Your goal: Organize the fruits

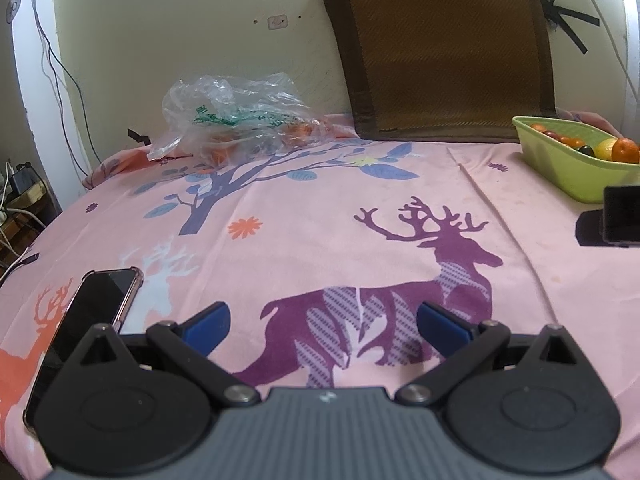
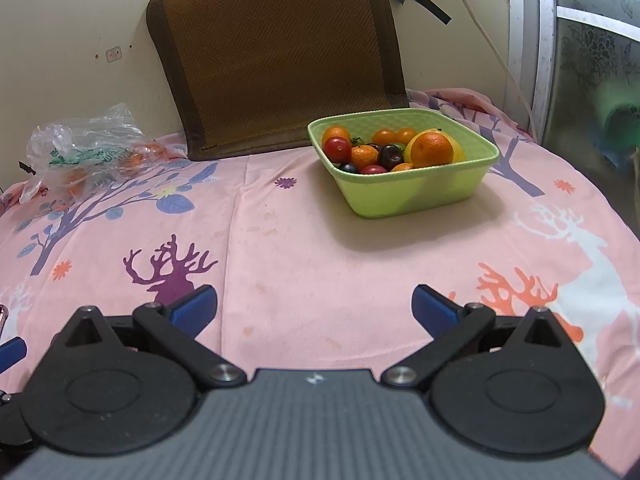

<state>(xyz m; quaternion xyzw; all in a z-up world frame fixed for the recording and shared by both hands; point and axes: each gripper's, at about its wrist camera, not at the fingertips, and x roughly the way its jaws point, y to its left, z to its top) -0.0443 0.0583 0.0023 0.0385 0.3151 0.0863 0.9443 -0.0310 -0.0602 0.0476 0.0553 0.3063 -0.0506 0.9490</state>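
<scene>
Both grippers' jaws wide, empty — green basket [image 2: 404, 192] of fruits [image 2: 430, 149] well ahead of right gripper [image 2: 314, 310].

Each camera sits low on its own gripper and looks forward along the two blue-tipped fingers, close over the pink cloth with deer and tree pictures [image 1: 320, 240].

The left camera faces the far wall. The crinkly clear plastic bag [image 1: 236, 116] is ahead to the left, and the light green square plastic bowl [image 1: 568, 168] is only partly seen at the right edge.

The right camera faces the same wall, with the bowl [image 2: 404, 194] near the middle and the bag [image 2: 88, 148] far left.

Both views share the brown woven mat [image 1: 440, 48] leaning on the wall.
</scene>
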